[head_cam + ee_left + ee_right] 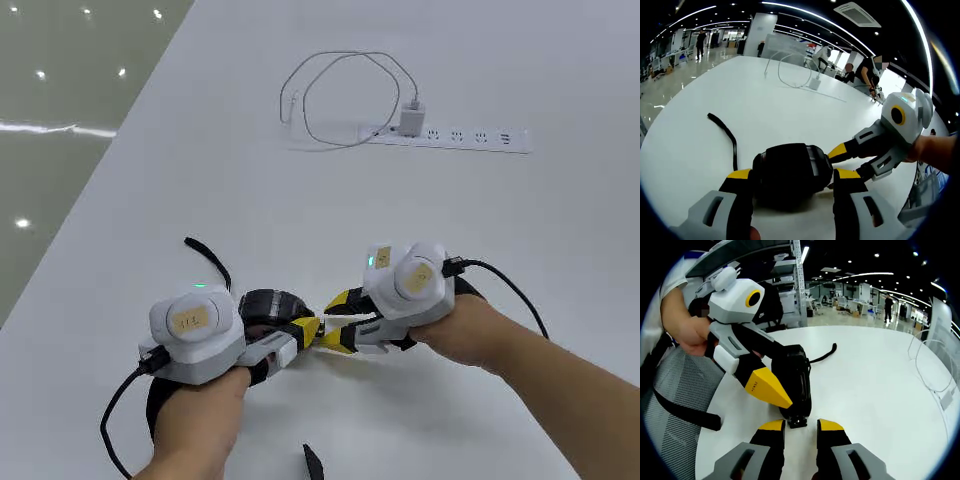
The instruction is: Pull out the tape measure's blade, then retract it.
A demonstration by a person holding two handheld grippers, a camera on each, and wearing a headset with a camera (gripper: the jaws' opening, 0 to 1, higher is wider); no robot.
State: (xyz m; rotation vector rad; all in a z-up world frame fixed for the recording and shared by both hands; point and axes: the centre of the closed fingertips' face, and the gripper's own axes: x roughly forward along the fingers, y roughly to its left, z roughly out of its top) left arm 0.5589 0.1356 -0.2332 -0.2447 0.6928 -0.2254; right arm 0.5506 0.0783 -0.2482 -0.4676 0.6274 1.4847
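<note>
Right at the near edge of the white desk (300,200), a short black strip (313,465) is lying between the person's forearms. Just past it the left hand (195,420) is holding the white-bodied, yellow-tipped left gripper (790,175). That gripper is clamping the round black tape measure (270,305) by its case, one jaw pressing on each side. The case is resting on the desk, near the near edge and between the two tools. The right hand (470,330) is aiming the matching right gripper (801,427) at the case from the opposite side. Its jaws are standing released with a narrow gap between them. The small black tab at the mouth of the case (798,421) is sitting just ahead of that gap, and as far as I can see it is not being pinched. Just behind the tape measure, a thin black strap (205,258) is curving away from the case towards the left edge. Well beyond, towards the far edge, a long white power strip (450,135) is lying flat with a white charger block (412,118) plugged into it. The charger's thin white cable (340,95) is looping across the desk to its left. Off the left edge, a glossy grey-green floor (60,100) is reflecting ceiling lights.
</note>
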